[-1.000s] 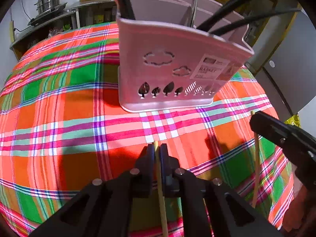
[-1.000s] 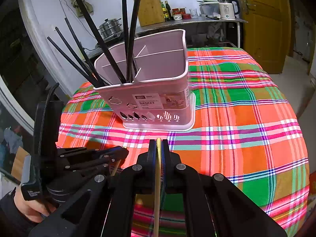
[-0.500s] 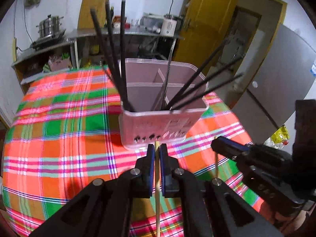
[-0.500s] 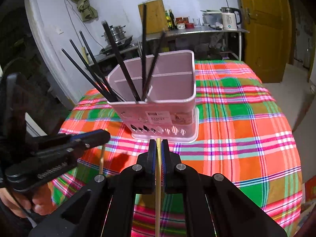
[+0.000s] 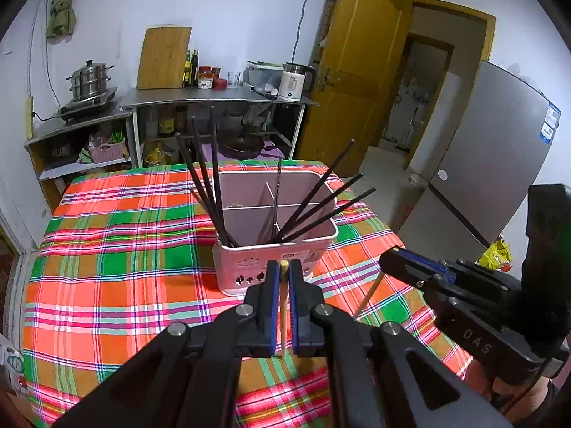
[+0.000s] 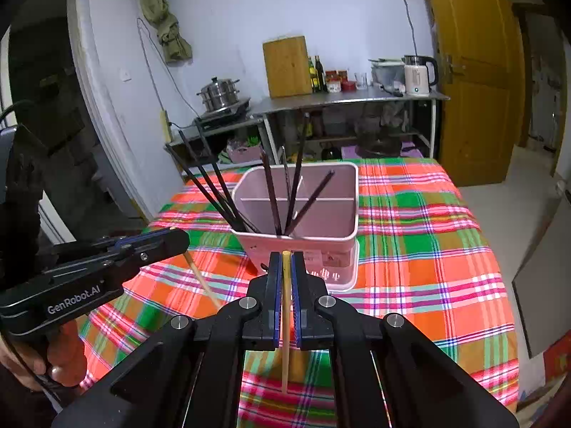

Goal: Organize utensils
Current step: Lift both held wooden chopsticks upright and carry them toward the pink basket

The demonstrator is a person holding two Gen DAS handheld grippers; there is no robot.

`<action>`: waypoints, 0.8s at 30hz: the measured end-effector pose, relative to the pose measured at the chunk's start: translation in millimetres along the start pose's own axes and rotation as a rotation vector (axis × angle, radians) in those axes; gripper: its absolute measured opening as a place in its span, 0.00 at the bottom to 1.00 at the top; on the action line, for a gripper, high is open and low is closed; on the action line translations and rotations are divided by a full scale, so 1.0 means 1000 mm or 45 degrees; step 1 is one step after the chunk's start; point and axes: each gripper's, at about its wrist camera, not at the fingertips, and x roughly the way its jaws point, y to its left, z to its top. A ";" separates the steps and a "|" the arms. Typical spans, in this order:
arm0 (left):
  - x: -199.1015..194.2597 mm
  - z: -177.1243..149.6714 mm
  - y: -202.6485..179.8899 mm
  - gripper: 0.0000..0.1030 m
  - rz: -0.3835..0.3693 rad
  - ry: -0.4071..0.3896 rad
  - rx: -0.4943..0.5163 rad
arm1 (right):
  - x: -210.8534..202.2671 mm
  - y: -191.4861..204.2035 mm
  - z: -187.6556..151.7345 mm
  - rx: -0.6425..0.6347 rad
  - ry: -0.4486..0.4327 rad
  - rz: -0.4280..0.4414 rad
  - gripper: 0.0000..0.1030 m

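- Left wrist view: left gripper [image 5: 281,274] clamped on a pale wooden chopstick [image 5: 282,306], held upright between the blue pads, above the plaid tablecloth [image 5: 117,249].
- Pink utensil basket [image 5: 274,249] just beyond the fingertips, on the cloth; black chopsticks [image 5: 210,185] leaning out of its near compartments.
- Right gripper [image 5: 389,260] at right, pinching a second wooden chopstick [image 5: 369,292], tilted.
- Right wrist view: right gripper [image 6: 283,267] closed on its wooden chopstick [image 6: 285,321], upright, basket [image 6: 303,214] directly ahead.
- Left gripper [image 6: 178,239] at left, chopstick [image 6: 201,278] slanting down from it.
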 end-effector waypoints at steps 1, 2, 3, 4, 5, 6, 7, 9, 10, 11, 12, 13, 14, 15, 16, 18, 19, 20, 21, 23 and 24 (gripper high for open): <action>-0.001 -0.002 -0.001 0.06 0.001 0.002 0.002 | -0.004 0.001 -0.001 -0.003 -0.005 -0.001 0.05; -0.003 -0.005 -0.002 0.06 0.002 0.005 0.005 | -0.005 0.002 -0.002 -0.005 -0.006 -0.001 0.05; -0.004 -0.007 -0.003 0.06 0.003 0.008 0.008 | -0.008 0.003 -0.004 -0.008 -0.006 -0.002 0.05; -0.005 -0.010 -0.004 0.06 0.005 0.013 0.010 | -0.011 0.004 -0.006 -0.011 -0.006 -0.003 0.05; -0.006 -0.013 -0.005 0.06 0.005 0.019 0.011 | -0.013 0.005 -0.008 -0.014 -0.005 -0.005 0.05; -0.008 -0.015 -0.006 0.06 0.007 0.020 0.015 | -0.016 0.006 -0.010 -0.016 -0.004 -0.006 0.05; -0.011 -0.017 -0.007 0.06 0.009 0.016 0.020 | -0.019 0.007 -0.013 -0.018 -0.003 -0.007 0.05; -0.016 -0.021 -0.009 0.06 0.007 0.017 0.025 | -0.024 0.007 -0.016 -0.022 0.000 -0.012 0.05; -0.019 -0.023 -0.010 0.06 0.011 0.019 0.030 | -0.025 0.007 -0.018 -0.025 0.002 -0.014 0.05; -0.021 -0.025 -0.011 0.06 0.015 0.020 0.036 | -0.027 0.007 -0.021 -0.028 0.005 -0.018 0.05; -0.023 -0.027 -0.012 0.06 0.017 0.021 0.041 | -0.030 0.008 -0.024 -0.032 0.009 -0.022 0.05; -0.024 -0.029 -0.013 0.06 0.018 0.022 0.043 | -0.032 0.008 -0.027 -0.038 0.012 -0.027 0.05; -0.026 -0.031 -0.014 0.06 0.019 0.024 0.047 | -0.035 0.009 -0.030 -0.041 0.013 -0.031 0.05; -0.027 -0.033 -0.015 0.06 0.020 0.026 0.050 | -0.036 0.009 -0.032 -0.041 0.016 -0.032 0.05; -0.029 -0.035 -0.016 0.06 0.022 0.028 0.053 | -0.038 0.008 -0.033 -0.041 0.020 -0.034 0.05; -0.031 -0.037 -0.017 0.06 0.023 0.036 0.059 | -0.041 0.009 -0.036 -0.046 0.027 -0.042 0.05; -0.031 -0.038 -0.017 0.06 0.024 0.041 0.064 | -0.041 0.009 -0.036 -0.049 0.030 -0.044 0.05; -0.032 -0.038 -0.018 0.06 0.023 0.047 0.067 | -0.043 0.009 -0.038 -0.051 0.032 -0.045 0.05; -0.032 -0.038 -0.018 0.06 0.023 0.051 0.070 | -0.044 0.010 -0.039 -0.052 0.033 -0.046 0.05; -0.033 -0.039 -0.017 0.06 0.027 0.057 0.068 | -0.045 0.010 -0.039 -0.053 0.032 -0.045 0.04; -0.033 -0.038 -0.016 0.06 0.029 0.059 0.062 | -0.045 0.010 -0.039 -0.054 0.029 -0.049 0.04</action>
